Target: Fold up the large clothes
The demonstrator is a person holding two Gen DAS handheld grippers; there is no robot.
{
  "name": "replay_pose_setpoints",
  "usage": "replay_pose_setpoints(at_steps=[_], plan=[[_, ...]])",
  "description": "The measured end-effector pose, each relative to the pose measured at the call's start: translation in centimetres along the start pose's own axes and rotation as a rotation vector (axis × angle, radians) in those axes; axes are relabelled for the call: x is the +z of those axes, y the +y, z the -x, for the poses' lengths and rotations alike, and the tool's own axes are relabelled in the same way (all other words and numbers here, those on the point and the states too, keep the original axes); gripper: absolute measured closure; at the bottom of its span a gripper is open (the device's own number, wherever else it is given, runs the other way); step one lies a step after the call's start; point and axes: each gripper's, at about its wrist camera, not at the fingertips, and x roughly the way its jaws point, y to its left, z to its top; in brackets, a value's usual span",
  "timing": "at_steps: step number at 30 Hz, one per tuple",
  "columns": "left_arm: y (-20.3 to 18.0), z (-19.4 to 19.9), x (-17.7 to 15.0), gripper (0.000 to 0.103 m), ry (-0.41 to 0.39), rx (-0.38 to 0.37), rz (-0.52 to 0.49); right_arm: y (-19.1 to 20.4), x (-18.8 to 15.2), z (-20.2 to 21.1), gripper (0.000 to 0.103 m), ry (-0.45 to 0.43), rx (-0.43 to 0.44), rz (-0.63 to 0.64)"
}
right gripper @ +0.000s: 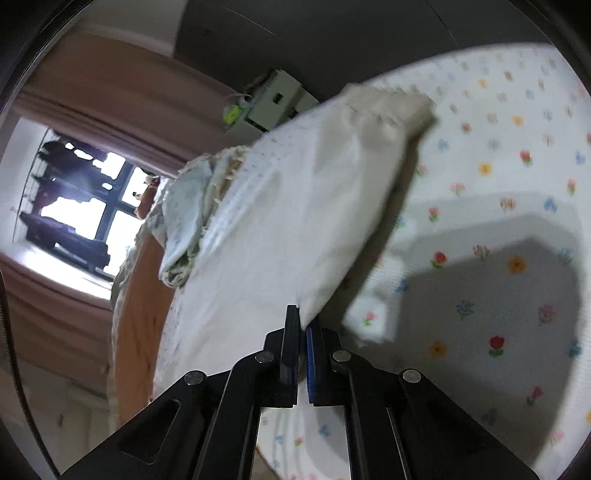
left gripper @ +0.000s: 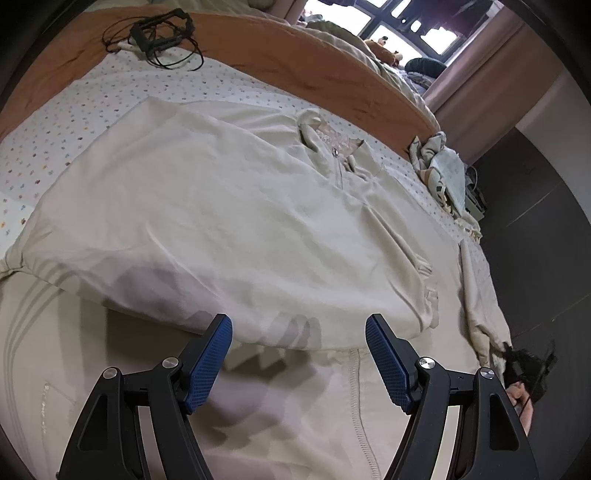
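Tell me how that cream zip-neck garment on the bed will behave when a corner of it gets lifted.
Probably floppy: the cream garment lies creased on the floral sheet, and the part pinched in the right gripper hangs in a limp drape. Likely light, since that thin pinch carries it. It may slide rather than catch on the sheet.

A flower-print sheet (right gripper: 498, 192) is covering the bed, with an orange blanket (left gripper: 280, 48) lying along its far side. A tangle of black cords (left gripper: 159, 33) is resting at the far left. Daylight is coming through a window (left gripper: 402, 26) flanked by pinkish curtains (right gripper: 99, 107).
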Motion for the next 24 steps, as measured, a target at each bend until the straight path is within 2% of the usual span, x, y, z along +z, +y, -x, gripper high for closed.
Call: replay_pose_setpoints(at_steps=[7, 12, 15, 24], plan=[[0.1, 1.6, 0.5, 0.027, -0.034, -0.03, 0.028, 9.2, -1.3, 5.0, 0.099, -0.063, 0.171, 0.165], [0.2, 3.2, 1.1, 0.027, -0.066, -0.039, 0.035, 15.8, -4.3, 7.4, 0.098, -0.063, 0.273, 0.288], [0.6, 4.2, 1.4, 0.027, -0.085, -0.049, 0.053, 19.2, -6.7, 7.6, 0.099, -0.02, 0.312, 0.35], [3.1, 6.3, 2.6, 0.027, -0.138, -0.072, 0.128, 25.5, -15.0, 5.3, 0.099, 0.129, 0.334, 0.548]])
